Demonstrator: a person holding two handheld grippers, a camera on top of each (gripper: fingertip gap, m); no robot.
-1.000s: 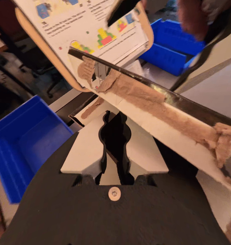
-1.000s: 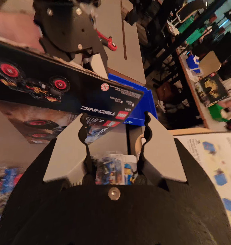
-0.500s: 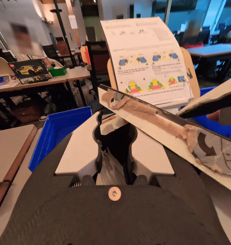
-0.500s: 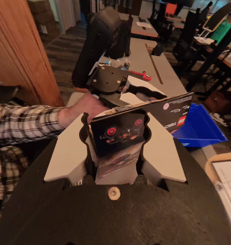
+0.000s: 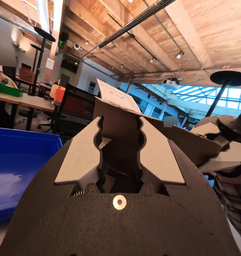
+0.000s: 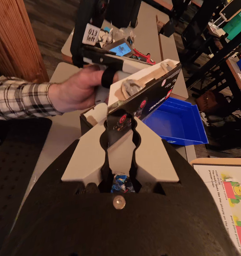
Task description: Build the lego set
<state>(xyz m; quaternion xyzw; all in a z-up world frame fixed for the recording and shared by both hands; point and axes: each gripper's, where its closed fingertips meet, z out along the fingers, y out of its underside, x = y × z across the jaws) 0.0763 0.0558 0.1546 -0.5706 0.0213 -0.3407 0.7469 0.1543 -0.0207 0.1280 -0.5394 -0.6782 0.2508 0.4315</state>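
Left wrist view tilts upward, close under the black printed cardboard box (image 5: 131, 124); right wrist view looks down on that box (image 6: 143, 95) from close by.

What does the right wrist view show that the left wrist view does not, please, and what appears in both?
Only the right wrist view shows the box's printed black face, the bag of Lego parts on the table between its fingers, the hand holding the left gripper, and the red tool.

Only the left wrist view shows the wooden ceiling, the skylight windows and the green bin.

Both show the Lego box, a blue bin, the instruction sheet and the plaid sleeve.
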